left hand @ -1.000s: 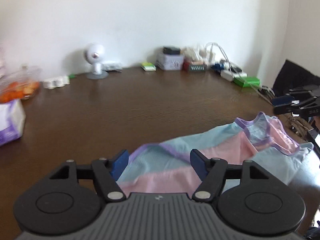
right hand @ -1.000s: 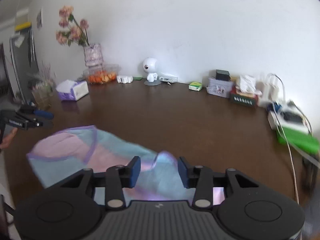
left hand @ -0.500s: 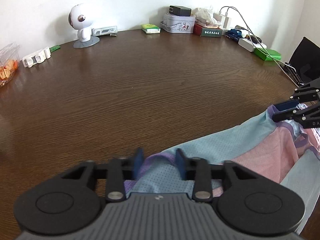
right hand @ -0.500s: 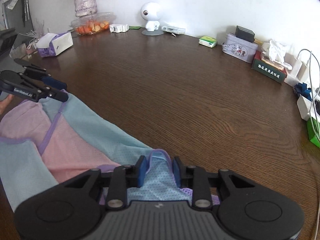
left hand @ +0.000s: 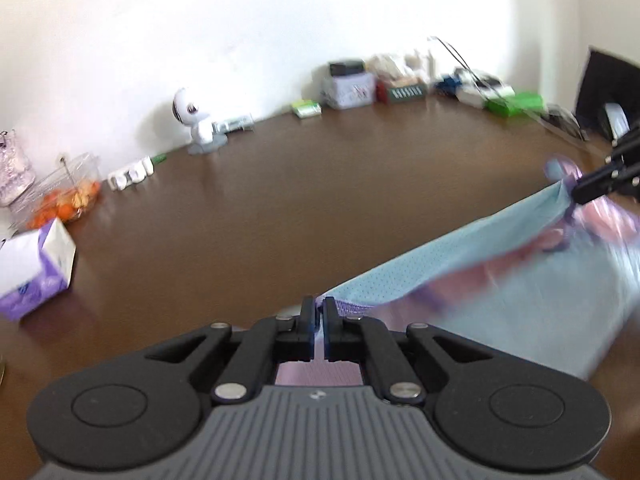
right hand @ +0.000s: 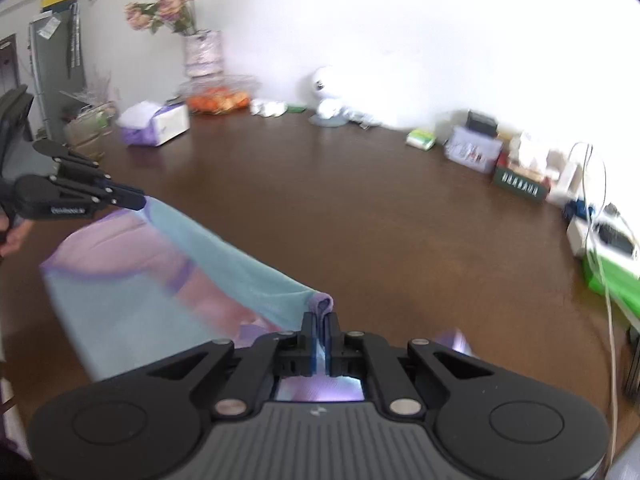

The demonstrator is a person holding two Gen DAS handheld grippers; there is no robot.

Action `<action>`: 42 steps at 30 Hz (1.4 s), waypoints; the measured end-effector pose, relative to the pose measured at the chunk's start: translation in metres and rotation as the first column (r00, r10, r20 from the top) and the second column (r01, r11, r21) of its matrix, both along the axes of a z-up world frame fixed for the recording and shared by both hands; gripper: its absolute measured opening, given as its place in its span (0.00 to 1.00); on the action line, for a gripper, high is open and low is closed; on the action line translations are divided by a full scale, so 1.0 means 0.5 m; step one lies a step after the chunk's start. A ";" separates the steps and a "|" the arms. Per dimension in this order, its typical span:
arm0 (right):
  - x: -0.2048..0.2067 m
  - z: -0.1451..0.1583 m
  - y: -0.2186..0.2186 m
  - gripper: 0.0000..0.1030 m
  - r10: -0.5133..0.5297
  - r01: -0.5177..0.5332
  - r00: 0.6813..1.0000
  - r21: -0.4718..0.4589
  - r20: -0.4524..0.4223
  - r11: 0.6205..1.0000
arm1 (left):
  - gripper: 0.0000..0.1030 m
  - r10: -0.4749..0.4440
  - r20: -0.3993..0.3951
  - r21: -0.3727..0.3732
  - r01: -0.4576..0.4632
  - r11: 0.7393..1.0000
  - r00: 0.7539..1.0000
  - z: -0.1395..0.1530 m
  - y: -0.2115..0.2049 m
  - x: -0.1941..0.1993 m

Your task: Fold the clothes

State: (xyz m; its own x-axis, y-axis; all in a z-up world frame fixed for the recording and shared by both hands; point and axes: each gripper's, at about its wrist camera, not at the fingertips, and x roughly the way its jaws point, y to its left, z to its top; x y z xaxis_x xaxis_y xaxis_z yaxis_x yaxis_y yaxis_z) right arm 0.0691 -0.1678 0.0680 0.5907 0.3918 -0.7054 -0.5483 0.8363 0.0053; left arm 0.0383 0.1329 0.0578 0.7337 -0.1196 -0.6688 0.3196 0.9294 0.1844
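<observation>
A light blue and pink mesh garment (left hand: 500, 280) with purple trim hangs stretched over the dark wooden table (left hand: 320, 200). My left gripper (left hand: 319, 304) is closing its jaws, and its pads pinch one purple-trimmed corner. My right gripper (right hand: 320, 320) is closing too, with the other corner bunched between its pads. The blue top edge runs taut between the two. In the left wrist view the right gripper (left hand: 576, 196) shows at the far right, gripping the cloth. In the right wrist view the left gripper (right hand: 140, 200) shows at the left, a hand behind it. The garment (right hand: 160, 280) is blurred.
A tissue box (left hand: 36, 268) and a fruit container (left hand: 60, 200) stand at the left. A white robot-shaped camera (left hand: 196, 120), small boxes (left hand: 352, 84) and chargers line the wall. A flower vase (right hand: 202, 52) stands far left; cables and a green box (right hand: 612, 276) lie right.
Both grippers went from open around the slack garment's edge to shut on it. The cloth has come up off the table and is pulled tight between them.
</observation>
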 end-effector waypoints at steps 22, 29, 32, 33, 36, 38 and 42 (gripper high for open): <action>0.061 0.009 -0.031 0.01 -0.317 0.317 0.948 -0.086 0.023 0.944 | 0.40 0.271 -0.070 -0.142 -0.278 0.950 0.960 -0.052 0.078 0.034; -0.165 0.057 -0.116 0.02 -0.502 0.504 0.838 0.047 0.215 0.862 | 0.43 0.276 -0.073 -0.148 -0.284 0.947 0.958 -0.054 0.078 0.026; -0.201 0.001 -0.132 0.03 -0.534 0.540 0.829 0.011 0.163 0.842 | 0.46 0.272 -0.087 -0.144 -0.282 0.949 0.958 -0.051 0.077 0.022; -0.209 -0.020 -0.133 0.07 -0.545 0.551 0.826 -0.003 0.147 0.834 | 0.46 0.269 -0.097 -0.142 -0.281 0.949 0.958 -0.049 0.078 0.023; -0.217 -0.015 -0.143 0.17 -0.546 0.544 0.833 0.047 0.092 0.838 | 0.46 0.276 -0.108 -0.137 -0.289 0.948 0.955 -0.035 0.080 0.018; -0.216 0.021 -0.148 0.31 -0.530 0.518 0.841 0.120 0.107 0.847 | 0.46 0.281 -0.082 -0.160 -0.291 0.943 0.956 -0.020 0.073 0.007; -0.169 0.052 -0.124 0.33 -0.467 0.437 0.872 0.201 0.144 0.877 | 0.49 0.256 -0.057 -0.186 -0.262 0.947 0.965 -0.013 0.037 0.004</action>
State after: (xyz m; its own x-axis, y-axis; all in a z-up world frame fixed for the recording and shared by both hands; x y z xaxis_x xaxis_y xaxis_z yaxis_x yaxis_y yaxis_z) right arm -0.0156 -0.2295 0.0938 0.8419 0.1470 -0.5193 -0.1144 0.9889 0.0946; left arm 0.0402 0.1513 0.0514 0.7354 -0.0557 -0.6754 0.0659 0.9978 -0.0105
